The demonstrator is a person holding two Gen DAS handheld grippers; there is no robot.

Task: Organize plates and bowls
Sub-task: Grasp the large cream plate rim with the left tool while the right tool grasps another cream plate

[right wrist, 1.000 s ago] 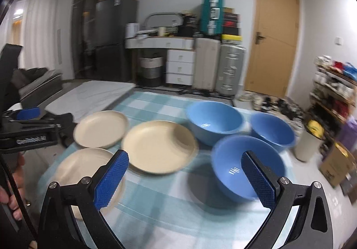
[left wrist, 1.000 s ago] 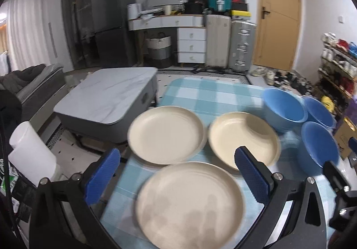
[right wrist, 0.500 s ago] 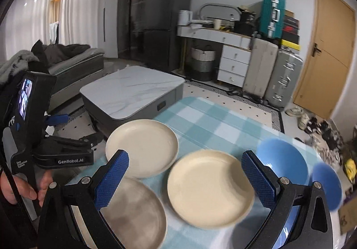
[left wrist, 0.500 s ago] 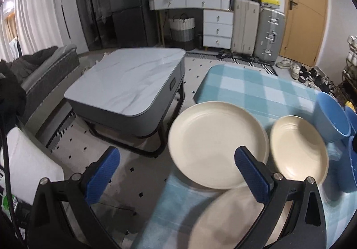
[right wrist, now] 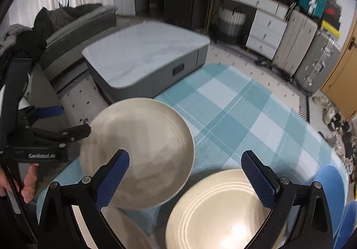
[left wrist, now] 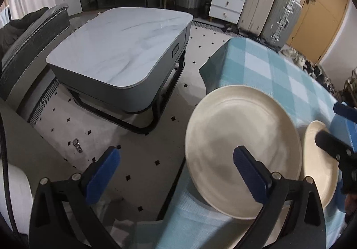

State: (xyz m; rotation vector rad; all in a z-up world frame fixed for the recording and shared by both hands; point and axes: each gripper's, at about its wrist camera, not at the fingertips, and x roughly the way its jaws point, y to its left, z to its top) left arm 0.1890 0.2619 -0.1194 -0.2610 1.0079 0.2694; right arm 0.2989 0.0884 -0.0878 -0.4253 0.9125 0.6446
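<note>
Two round cream plates sit near the left edge of a desk covered in blue checked cloth [left wrist: 279, 66]. The left tool [left wrist: 176, 173] hangs released, its right finger over the nearer cream plate [left wrist: 241, 135], which lies ahead to its right. The right tool [right wrist: 185, 173] hangs released over the second cream plate [right wrist: 214, 211].

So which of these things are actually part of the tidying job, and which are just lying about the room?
Part of the job:
- cream plates
- blue bowls
- left gripper, right gripper, both open

Just lying about:
- checked tablecloth
- grey coffee table
- suitcases
- white drawers
</note>
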